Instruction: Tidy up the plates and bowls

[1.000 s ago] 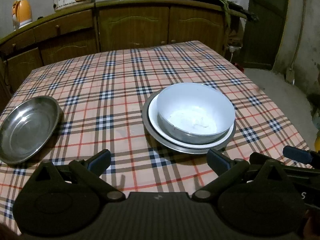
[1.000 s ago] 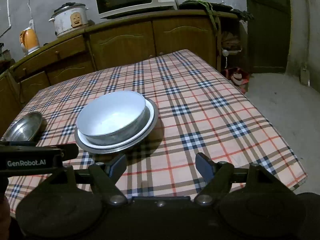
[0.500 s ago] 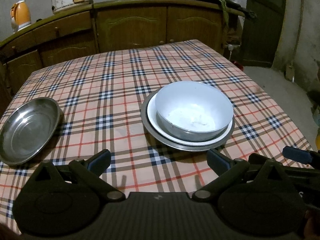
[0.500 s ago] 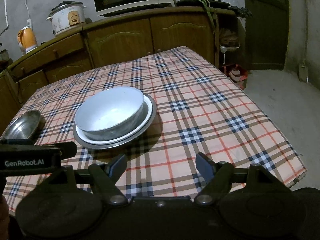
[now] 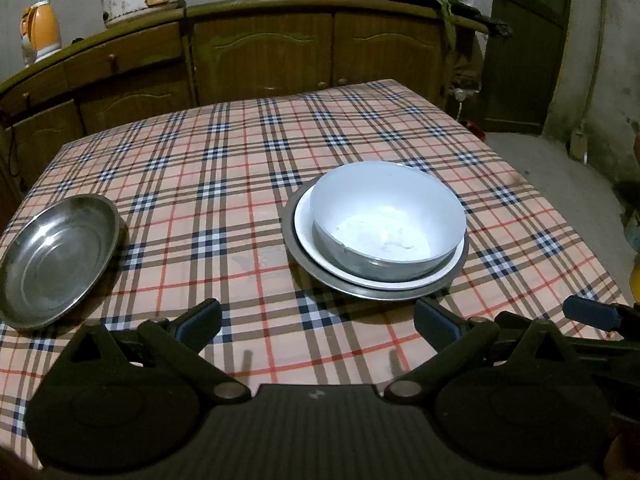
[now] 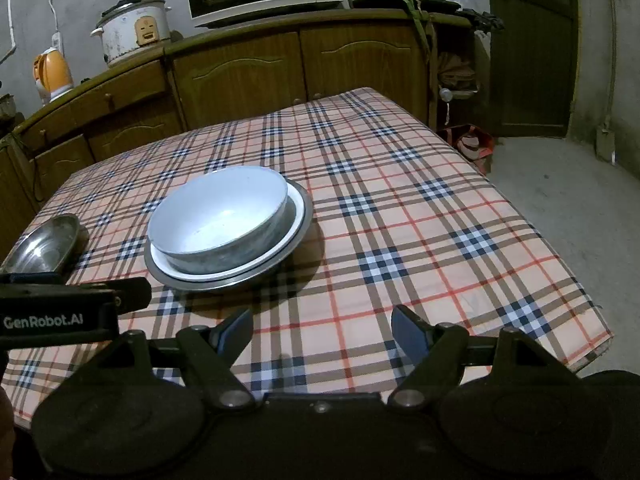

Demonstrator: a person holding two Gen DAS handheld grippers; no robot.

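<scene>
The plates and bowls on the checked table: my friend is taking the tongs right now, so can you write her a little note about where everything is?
Left tongs: open, holding nothing, above the near edge of the checked tablecloth.
Right tongs: open, holding nothing, beside the left ones.
Stack in the middle: wide grey metal plate at the bottom, white plate on it, white round bowl on top.
Shiny steel dish: alone at the table's left edge, apart from the stack.
Done: three pieces are stacked.
Left: probably the steel dish has to join the others.
</scene>
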